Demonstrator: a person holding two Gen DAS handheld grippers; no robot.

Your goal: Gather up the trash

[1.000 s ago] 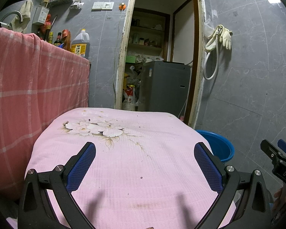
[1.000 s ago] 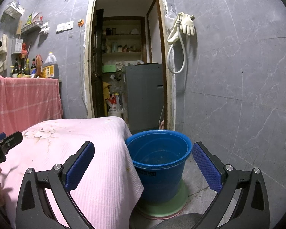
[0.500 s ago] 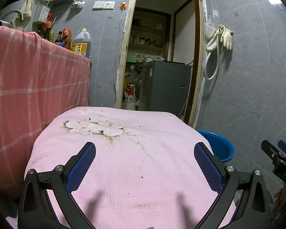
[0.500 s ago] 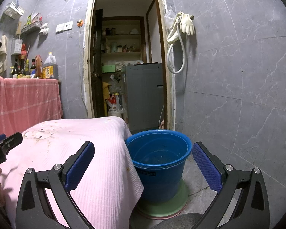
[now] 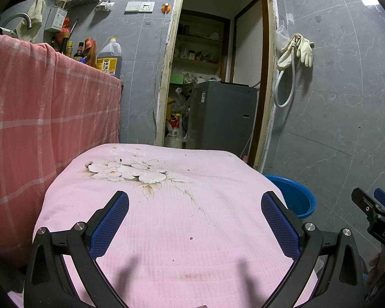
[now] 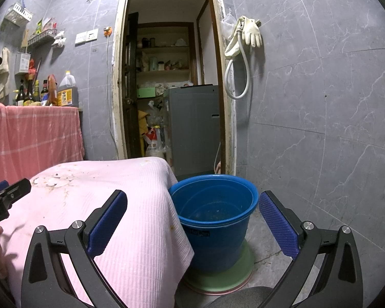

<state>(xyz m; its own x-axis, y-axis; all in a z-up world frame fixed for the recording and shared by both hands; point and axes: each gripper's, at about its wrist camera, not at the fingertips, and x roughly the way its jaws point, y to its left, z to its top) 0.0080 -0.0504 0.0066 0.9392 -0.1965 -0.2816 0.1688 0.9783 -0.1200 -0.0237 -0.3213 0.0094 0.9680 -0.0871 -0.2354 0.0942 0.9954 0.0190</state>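
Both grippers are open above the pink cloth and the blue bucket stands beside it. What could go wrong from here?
1. Only tiny crumbs lie on the pink cloth; the left gripper may pinch the cloth instead.
2. The cloth's corner hangs against the blue bucket, so trash dropped by the right gripper could miss it.

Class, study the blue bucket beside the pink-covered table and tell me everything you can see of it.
The blue bucket looks like plastic: round, tapering downward, with a rolled rim and a dark label on its side. It stands upright and open on a green dish on the floor, against the hanging pink cloth. Only specks show inside. Neither claw touches it.
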